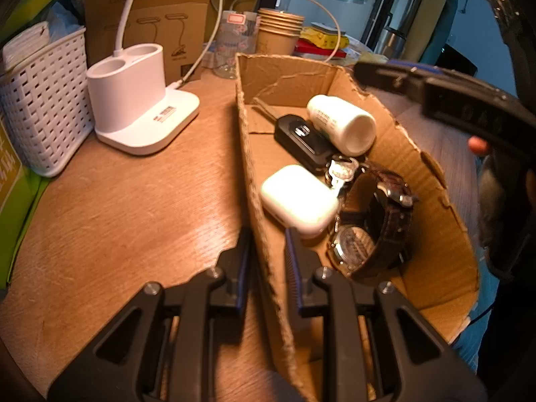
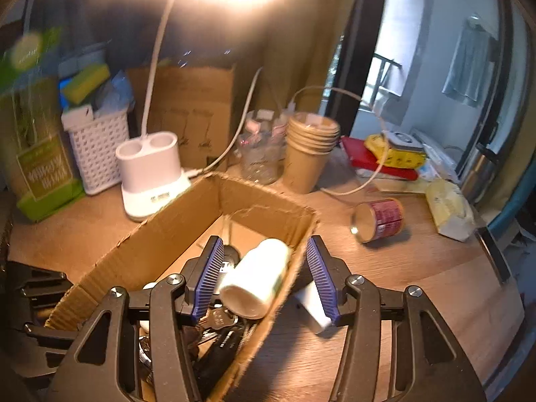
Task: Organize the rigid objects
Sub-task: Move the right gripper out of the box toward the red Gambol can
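An open cardboard box (image 1: 435, 234) on the wooden table holds a white bottle (image 1: 345, 124) lying on its side, a black car key (image 1: 301, 137), a white earbud case (image 1: 298, 197), a bunch of keys (image 1: 341, 171) and a dark-strapped watch (image 1: 375, 227). My left gripper (image 1: 268, 234) is shut on the box's near wall, one finger on each side of it. Above the box, my right gripper (image 2: 264, 239) stands open. The bottle (image 2: 258, 278) lies free below its purple pads (image 2: 211, 274). Outside the box (image 2: 160, 234), a red can (image 2: 378, 216) lies on its side.
A white lamp base (image 1: 134, 100) and a white basket (image 1: 43, 100) stand left of the box. Stacked paper cups (image 2: 311, 154), a clear bottle (image 2: 261, 154), a cable and books crowd the back. A small white block (image 2: 311, 308) lies just right of the box.
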